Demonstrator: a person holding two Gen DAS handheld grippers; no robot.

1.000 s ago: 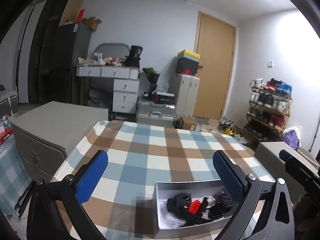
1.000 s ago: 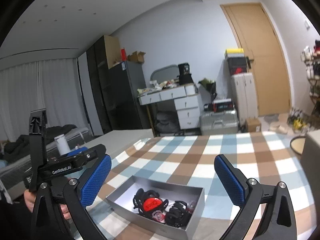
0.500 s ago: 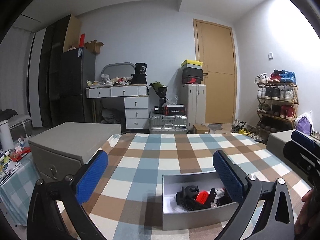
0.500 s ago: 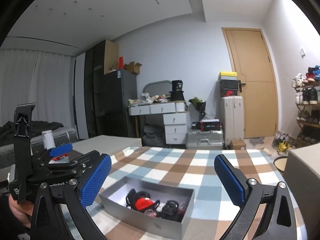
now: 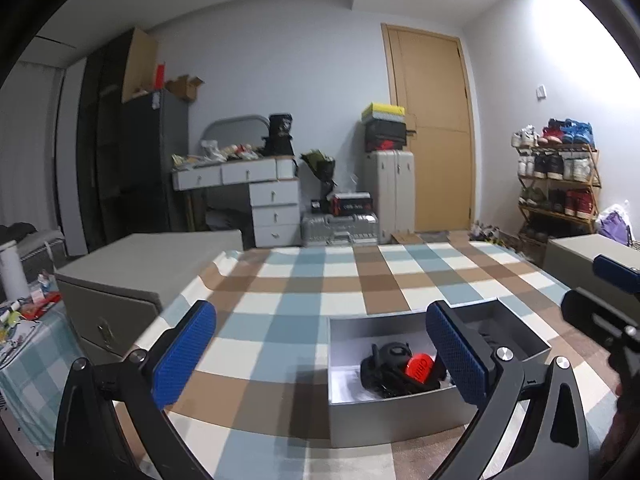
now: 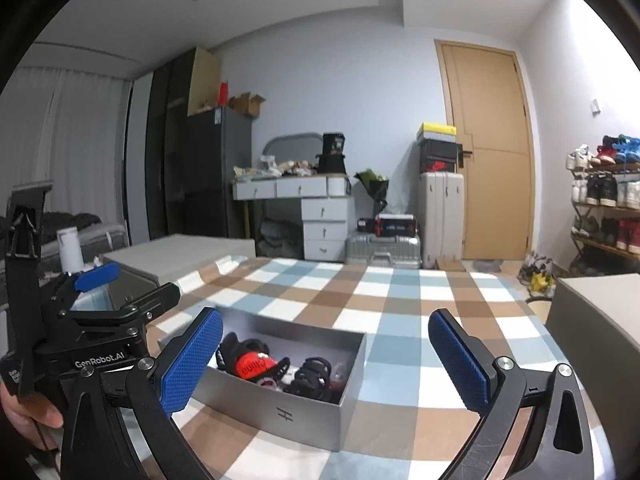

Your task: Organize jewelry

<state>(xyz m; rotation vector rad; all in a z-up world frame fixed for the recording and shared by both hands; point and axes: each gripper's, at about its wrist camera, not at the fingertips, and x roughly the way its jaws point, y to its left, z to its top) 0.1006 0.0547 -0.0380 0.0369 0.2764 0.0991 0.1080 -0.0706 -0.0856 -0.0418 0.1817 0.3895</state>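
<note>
Both grippers spread wide and empty, short of the jewelry box.

Grey box [image 6: 304, 412] sits lower centre on the checked cloth [image 6: 400, 300]; I'd judge its tangled black-and-red pieces [image 6: 256, 364] light, limp and snag-prone. My left gripper [image 5: 320, 356] and right gripper [image 6: 326, 360] should pinch one loop.

On your left gripper [image 6: 100, 300], seen from the right wrist, you read "GenRobot.AI" in white. The grey box [image 6: 304, 410] bears an "H"-like mark on its near wall.
</note>
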